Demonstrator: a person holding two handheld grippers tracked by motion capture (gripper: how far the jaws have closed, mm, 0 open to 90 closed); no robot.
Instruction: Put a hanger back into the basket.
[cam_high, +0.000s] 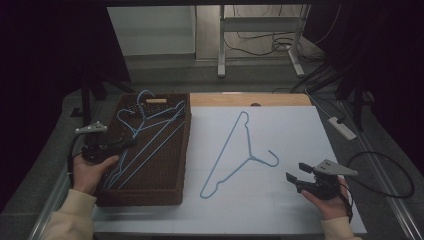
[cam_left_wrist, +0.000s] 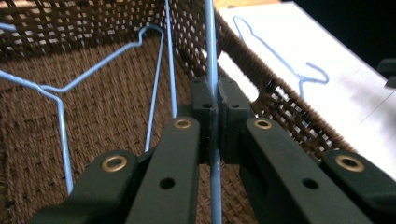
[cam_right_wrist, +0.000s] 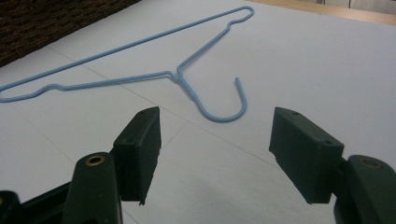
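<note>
Left gripper (cam_left_wrist: 216, 116) clamps a blue hanger's wire (cam_left_wrist: 211, 46) inside the basket (cam_high: 182, 150) at left; lifting could snag neighbouring hangers (cam_high: 145, 117). Right gripper (cam_right_wrist: 215, 154) waits, jaws apart.

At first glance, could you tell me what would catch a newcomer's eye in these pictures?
First, the light blue wire hanger lying flat alone on the white sheet, its hook toward the open right gripper. Next, the brown woven basket at the table's left, holding more blue hangers; there the left gripper is shut on the wire of one hanger.
</note>
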